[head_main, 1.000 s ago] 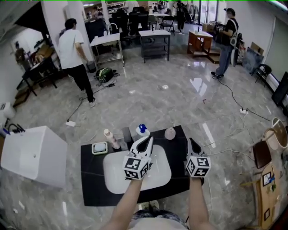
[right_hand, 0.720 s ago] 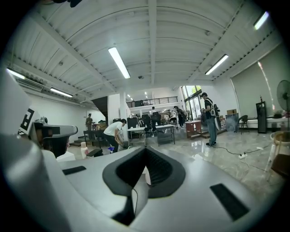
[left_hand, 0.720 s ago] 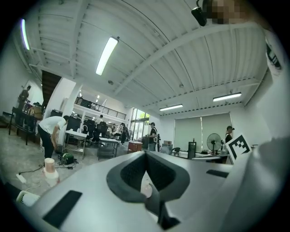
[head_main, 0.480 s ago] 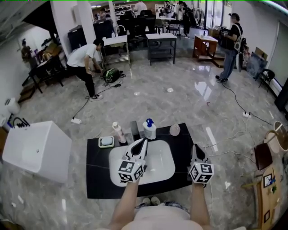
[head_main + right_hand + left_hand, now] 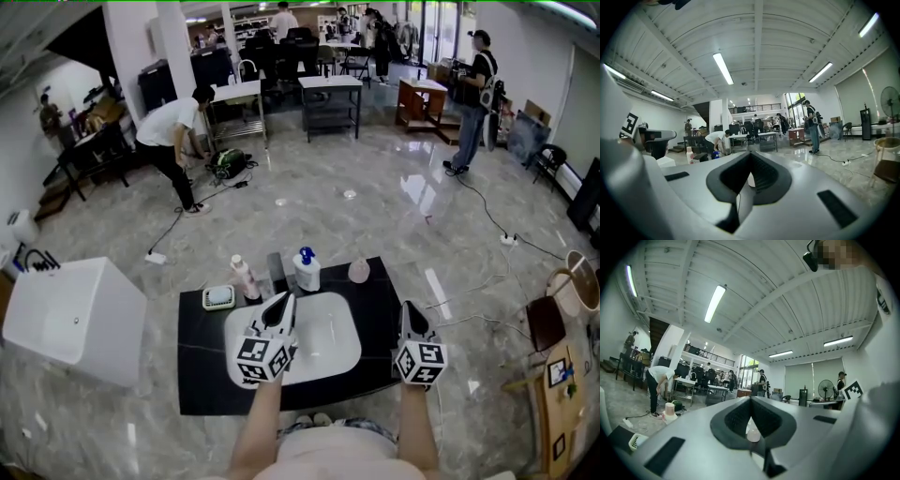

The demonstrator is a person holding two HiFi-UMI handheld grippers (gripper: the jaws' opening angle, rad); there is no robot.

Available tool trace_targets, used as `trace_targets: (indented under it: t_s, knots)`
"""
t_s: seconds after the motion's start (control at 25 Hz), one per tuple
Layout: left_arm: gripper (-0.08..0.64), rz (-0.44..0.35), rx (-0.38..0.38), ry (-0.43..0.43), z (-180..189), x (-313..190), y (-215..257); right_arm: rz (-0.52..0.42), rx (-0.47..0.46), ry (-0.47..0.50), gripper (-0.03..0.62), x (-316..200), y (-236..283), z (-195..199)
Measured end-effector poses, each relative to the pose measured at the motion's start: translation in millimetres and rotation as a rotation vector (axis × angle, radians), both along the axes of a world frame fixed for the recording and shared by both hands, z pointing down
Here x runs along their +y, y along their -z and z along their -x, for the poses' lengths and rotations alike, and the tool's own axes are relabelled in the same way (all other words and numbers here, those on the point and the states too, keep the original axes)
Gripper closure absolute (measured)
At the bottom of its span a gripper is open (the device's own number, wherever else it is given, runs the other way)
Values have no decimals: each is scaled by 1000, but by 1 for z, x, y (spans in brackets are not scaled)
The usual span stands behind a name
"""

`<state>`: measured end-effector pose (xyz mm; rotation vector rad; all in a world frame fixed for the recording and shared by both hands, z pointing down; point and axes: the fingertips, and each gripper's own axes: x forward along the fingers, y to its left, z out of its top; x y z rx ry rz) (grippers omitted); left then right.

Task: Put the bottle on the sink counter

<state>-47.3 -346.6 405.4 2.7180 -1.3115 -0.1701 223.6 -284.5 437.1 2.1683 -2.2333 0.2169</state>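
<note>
Blue-capped bottle [image 5: 306, 271] label, illegibly small

You have no legible writing in any view: no word, brand name or number can be made out. The only printed marks are the black-and-white square patterns on the cubes of your left hand-held gripper [image 5: 283, 300] and right hand-held gripper [image 5: 407, 307], at about six o'clock in the head view. They are coded squares, not letters or digits. Whether the blue-capped bottle [image 5: 307, 271], at twelve o'clock from the sink [image 5: 234, 330], carries a label cannot be told; it is too small.
</note>
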Motion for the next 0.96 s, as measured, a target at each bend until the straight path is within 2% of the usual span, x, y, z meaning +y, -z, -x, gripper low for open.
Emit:
trace_targets:
  t_s: [0.36,0.96]
  knots:
    - [534,18,5,15,16,13,-6,13,5,-11,578,15,-5,1]
    - [532,34,33,6,22,19,-13,35,5,-68,578,32,-17,-17]
